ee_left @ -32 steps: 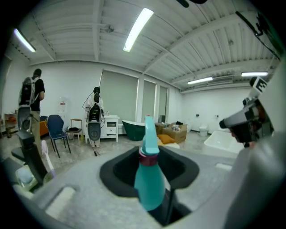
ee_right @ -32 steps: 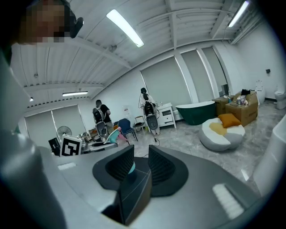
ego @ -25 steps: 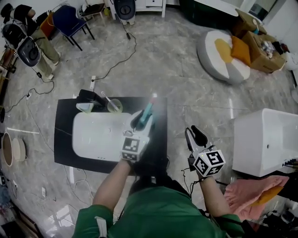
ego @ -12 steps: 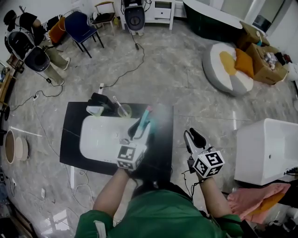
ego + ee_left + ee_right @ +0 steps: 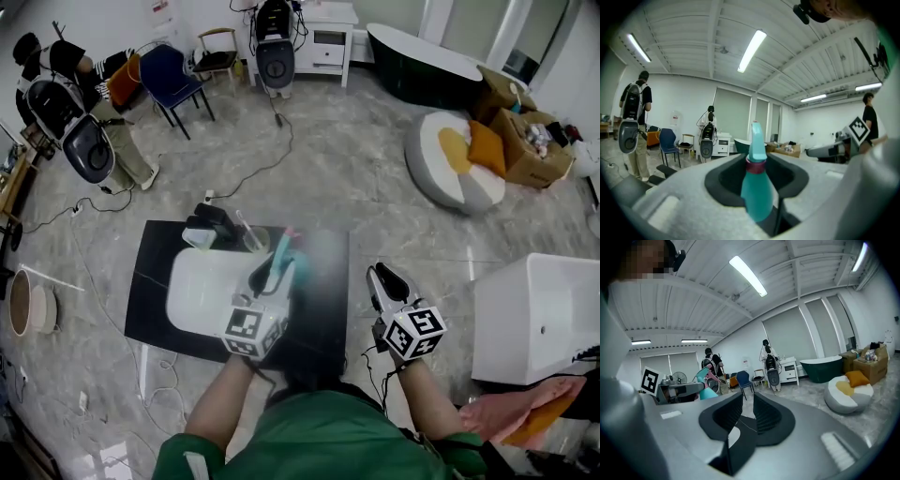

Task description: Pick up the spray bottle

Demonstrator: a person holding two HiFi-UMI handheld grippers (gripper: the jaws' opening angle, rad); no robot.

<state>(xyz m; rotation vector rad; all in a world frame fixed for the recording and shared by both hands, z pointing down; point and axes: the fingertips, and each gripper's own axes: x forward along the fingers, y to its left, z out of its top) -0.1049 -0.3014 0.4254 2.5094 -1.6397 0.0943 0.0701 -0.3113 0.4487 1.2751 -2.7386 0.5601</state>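
The teal spray bottle [image 5: 278,255] has a dark red collar and a pointed teal nozzle. My left gripper [image 5: 272,269] is shut on its body and holds it above the right end of the white basin [image 5: 192,291]. In the left gripper view the bottle [image 5: 754,192] stands upright between the dark pads, nozzle up. My right gripper [image 5: 384,278] hovers to the right of the black counter [image 5: 150,281]; its pads [image 5: 768,413] stand a narrow slit apart with nothing between them. In the right gripper view the bottle [image 5: 706,381] shows at the left.
A cup with a toothbrush [image 5: 251,239] and a dark holder [image 5: 208,225] stand behind the basin. A white tub [image 5: 534,309] is at the right, and a round cushion [image 5: 455,159] and boxes [image 5: 525,141] lie farther back. Chairs, cables and a person [image 5: 103,141] are at the far left.
Both grippers have risen. The left one has carried the spray bottle up off the counter and slightly leftward over the basin's end.
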